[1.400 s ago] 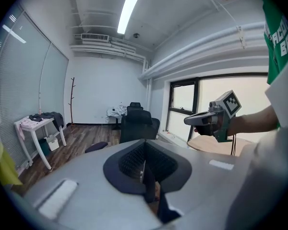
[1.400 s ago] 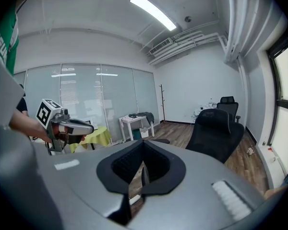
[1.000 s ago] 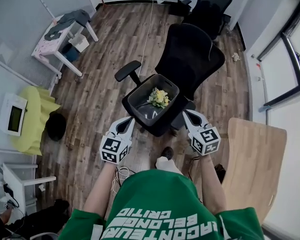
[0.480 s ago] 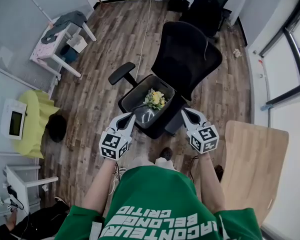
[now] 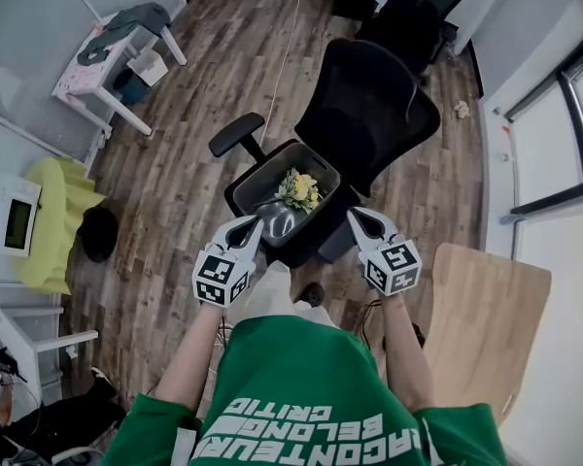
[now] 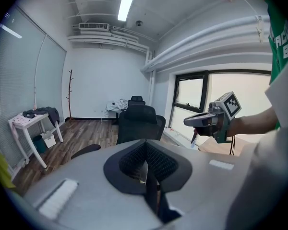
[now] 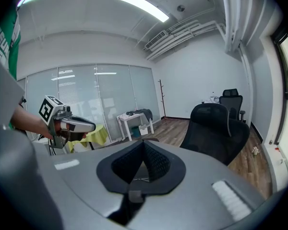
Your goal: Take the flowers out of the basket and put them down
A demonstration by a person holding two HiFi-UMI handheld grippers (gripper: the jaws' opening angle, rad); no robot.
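Yellow-and-white flowers point(image 5: 301, 190) lie toward the far side of the basket point(image 5: 270, 202) on the chair point(image 5: 369, 115) seat. They look light, soft and easily crushed, so pinch gently, low under the blooms. Your left gripper point(image 5: 252, 225) and right gripper point(image 5: 356, 217) are both clenched empty, flanking the basket's near edge.

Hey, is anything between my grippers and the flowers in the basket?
Only the near wall of the basket: the left gripper and right gripper are on its near side. The flowers lie uncovered in the open top, so going over the rim looks clear.
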